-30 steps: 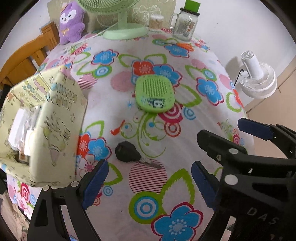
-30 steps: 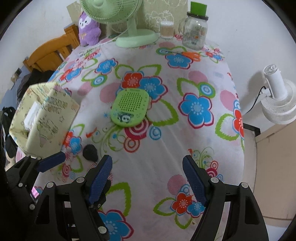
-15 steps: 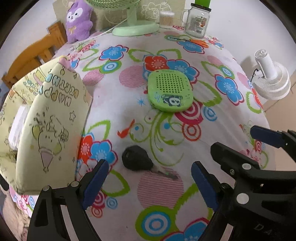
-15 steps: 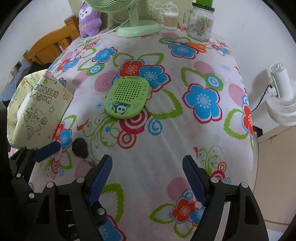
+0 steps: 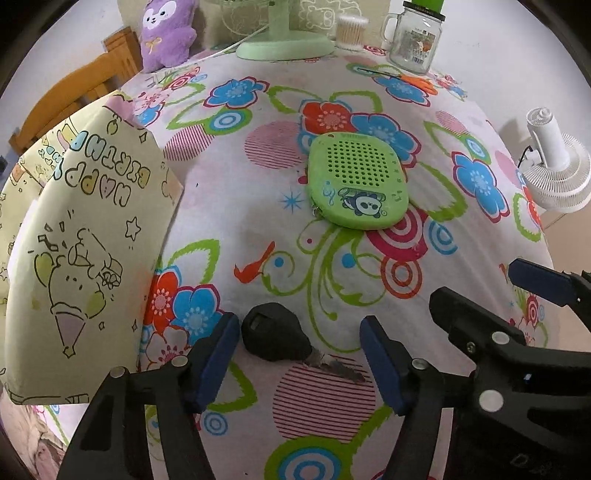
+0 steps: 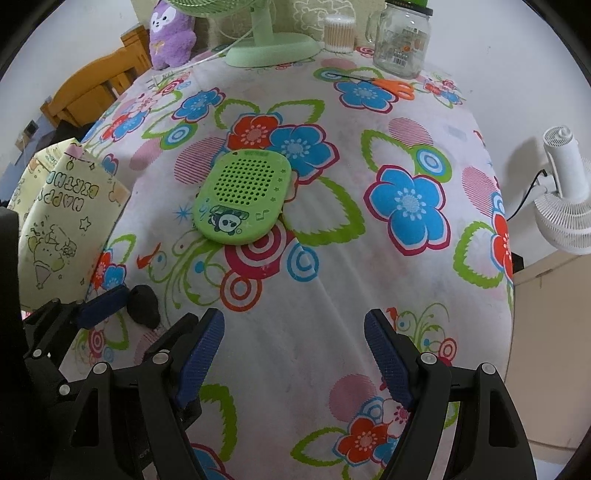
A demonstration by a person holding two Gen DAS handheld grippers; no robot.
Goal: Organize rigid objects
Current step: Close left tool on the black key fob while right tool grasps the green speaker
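We are holding the left gripper [image 5: 299, 360] low over the flowered tablecloth [image 5: 229, 206], its blue-padded fingers spread wide on either side of a black car key [image 5: 273, 336]. The key is lying flat on the cloth, its black head just beside the left pad [image 5: 218, 360] and its metal blade pointing right toward the other pad; we cannot tell whether the pad is touching the head. We are keeping the right gripper [image 6: 293, 360] spread open too, hovering over bare cloth just right of the left one, gripping nothing. A green panda speaker [image 5: 357, 184] is resting farther out at the table's middle. A yellow birthday gift bag [image 5: 85, 236] is standing at the left edge. At the far edge are sitting a glass jar [image 5: 415, 35], orange scissors [image 6: 391, 85] and a purple plush toy [image 5: 166, 31].
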